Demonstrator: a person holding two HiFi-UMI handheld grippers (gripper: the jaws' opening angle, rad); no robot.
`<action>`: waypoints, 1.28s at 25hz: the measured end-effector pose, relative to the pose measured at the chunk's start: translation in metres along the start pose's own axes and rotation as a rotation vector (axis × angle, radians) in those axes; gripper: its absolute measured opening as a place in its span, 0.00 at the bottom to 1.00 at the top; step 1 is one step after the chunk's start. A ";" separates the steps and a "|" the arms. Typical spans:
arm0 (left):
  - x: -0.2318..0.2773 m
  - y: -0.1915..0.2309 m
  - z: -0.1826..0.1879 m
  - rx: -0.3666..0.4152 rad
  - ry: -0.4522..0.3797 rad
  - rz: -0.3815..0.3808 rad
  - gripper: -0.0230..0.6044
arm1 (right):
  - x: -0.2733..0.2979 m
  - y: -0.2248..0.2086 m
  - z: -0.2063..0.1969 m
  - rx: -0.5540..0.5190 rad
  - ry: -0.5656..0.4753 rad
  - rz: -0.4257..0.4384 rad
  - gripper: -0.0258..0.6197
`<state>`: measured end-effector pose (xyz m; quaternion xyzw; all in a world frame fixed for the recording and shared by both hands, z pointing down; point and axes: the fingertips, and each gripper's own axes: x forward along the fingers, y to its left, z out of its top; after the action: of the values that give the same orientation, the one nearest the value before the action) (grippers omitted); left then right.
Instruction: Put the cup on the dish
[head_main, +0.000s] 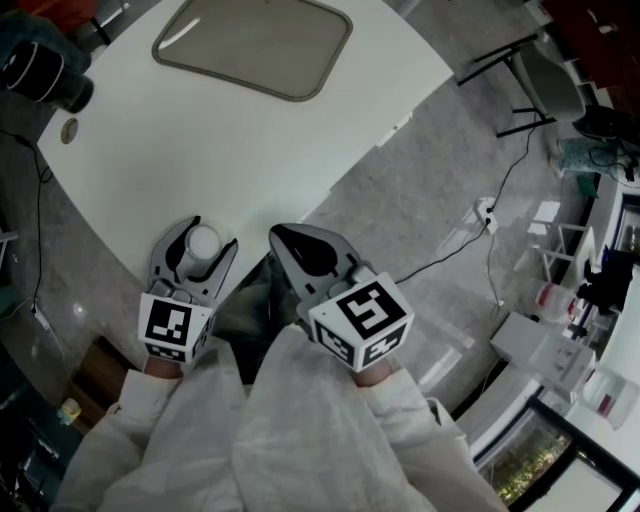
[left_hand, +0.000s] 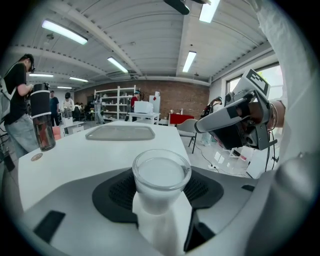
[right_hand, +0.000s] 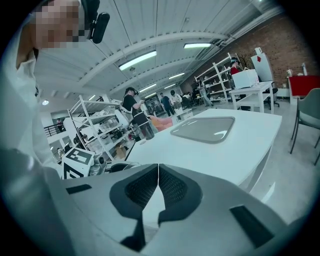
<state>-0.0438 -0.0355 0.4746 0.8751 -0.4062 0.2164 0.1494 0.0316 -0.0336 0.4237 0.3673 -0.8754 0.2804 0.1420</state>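
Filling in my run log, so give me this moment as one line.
left gripper: shut on cup | right gripper: shut, empty | dish: bare, far across table | cup not yet on dish

Bright ceiling strip lights (left_hand: 191, 61) at twelve o'clock; white tabletop (head_main: 250, 140) glares mildly. Both gripper views bow and darken at the edges, with near foreground soft.

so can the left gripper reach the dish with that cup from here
Probably yes: the table between the left gripper and the dish is bare, and the bottle stands off to one side. It looks a long reach, though.
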 end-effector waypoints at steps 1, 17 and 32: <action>-0.002 0.000 0.004 0.004 -0.009 0.002 0.47 | -0.001 0.002 0.002 -0.005 -0.005 -0.002 0.06; -0.037 -0.005 0.072 0.098 -0.139 -0.049 0.47 | -0.021 0.032 0.057 -0.081 -0.182 -0.069 0.06; -0.055 0.008 0.098 0.102 -0.151 -0.037 0.47 | -0.014 0.047 0.077 -0.140 -0.227 -0.055 0.06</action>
<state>-0.0568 -0.0477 0.3628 0.9028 -0.3886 0.1672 0.0775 0.0036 -0.0448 0.3373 0.4097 -0.8929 0.1712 0.0749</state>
